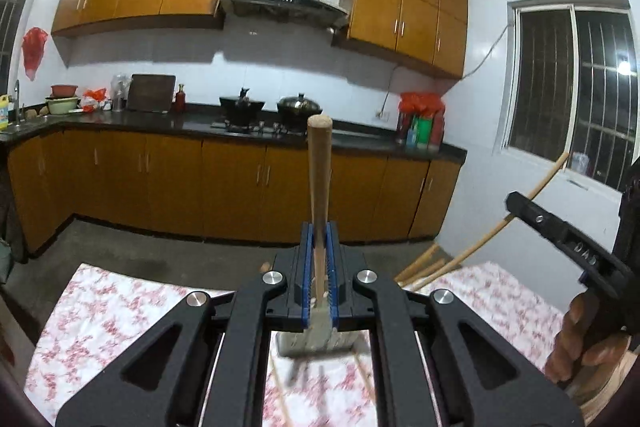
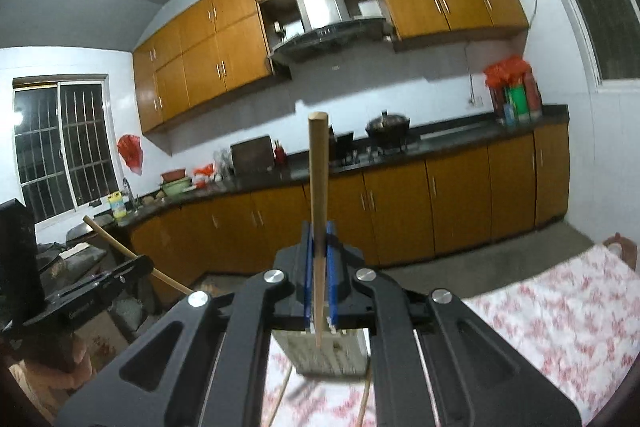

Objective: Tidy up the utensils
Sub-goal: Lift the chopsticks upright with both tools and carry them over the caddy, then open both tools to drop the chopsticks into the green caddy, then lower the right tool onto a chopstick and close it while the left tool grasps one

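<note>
My left gripper (image 1: 319, 259) is shut on a wooden stick (image 1: 319, 163) that stands upright between its blue pads. My right gripper (image 2: 319, 259) is shut on a thinner wooden chopstick (image 2: 318, 179), also upright. Below each gripper a grey slotted utensil holder (image 1: 316, 339) (image 2: 332, 355) stands on the floral tablecloth (image 1: 100, 315) (image 2: 552, 307). More chopsticks (image 1: 424, 269) stick up behind the left gripper's right side. The right gripper's body (image 1: 568, 243) shows at the right of the left wrist view, held by a hand (image 1: 580, 339).
A kitchen counter (image 1: 192, 125) with a stove, two woks (image 1: 298, 105), bowls and bottles runs along the far wall, with orange cabinets above and below. Loose chopsticks (image 1: 364, 379) lie on the cloth. A barred window (image 1: 572, 87) is at the right.
</note>
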A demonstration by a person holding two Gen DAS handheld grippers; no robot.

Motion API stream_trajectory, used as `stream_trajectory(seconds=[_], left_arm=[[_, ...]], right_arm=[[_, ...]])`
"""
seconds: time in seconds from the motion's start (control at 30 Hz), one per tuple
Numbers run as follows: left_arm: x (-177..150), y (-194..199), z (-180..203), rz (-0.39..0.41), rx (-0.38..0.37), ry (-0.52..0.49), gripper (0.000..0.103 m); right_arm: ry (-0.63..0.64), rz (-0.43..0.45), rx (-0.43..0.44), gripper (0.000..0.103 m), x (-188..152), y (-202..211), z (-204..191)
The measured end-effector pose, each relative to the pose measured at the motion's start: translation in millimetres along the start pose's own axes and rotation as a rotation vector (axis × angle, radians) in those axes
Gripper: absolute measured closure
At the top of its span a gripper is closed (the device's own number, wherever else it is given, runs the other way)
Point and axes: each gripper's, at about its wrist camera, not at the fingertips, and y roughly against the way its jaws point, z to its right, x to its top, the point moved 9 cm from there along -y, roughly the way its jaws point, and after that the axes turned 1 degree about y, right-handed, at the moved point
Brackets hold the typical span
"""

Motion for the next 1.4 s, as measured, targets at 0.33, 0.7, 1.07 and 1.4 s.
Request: stream_trajectory(seconds=[0.33, 0.7, 1.07, 1.4], left_arm=[[-9, -51, 3, -0.010, 0.047, -0.036, 0.096], [-35, -82, -4, -0.081, 0.042, -0.031, 0.096], [-22, -64, -9, -0.033, 0.027, 0.017, 0.057], [-30, -10, -39, 0.026, 0.105, 0.049, 0.043]], right_arm=[[0.073, -0.027, -0.054, 0.095, -12, -62, -7], [0.076, -0.102, -0.078, 0.094, -40, -105, 3], [0.052, -0.051, -0.108, 0.048, -30, -73, 19], [-0.015, -0.170, -0.264, 0.042, -77, -32, 86]])
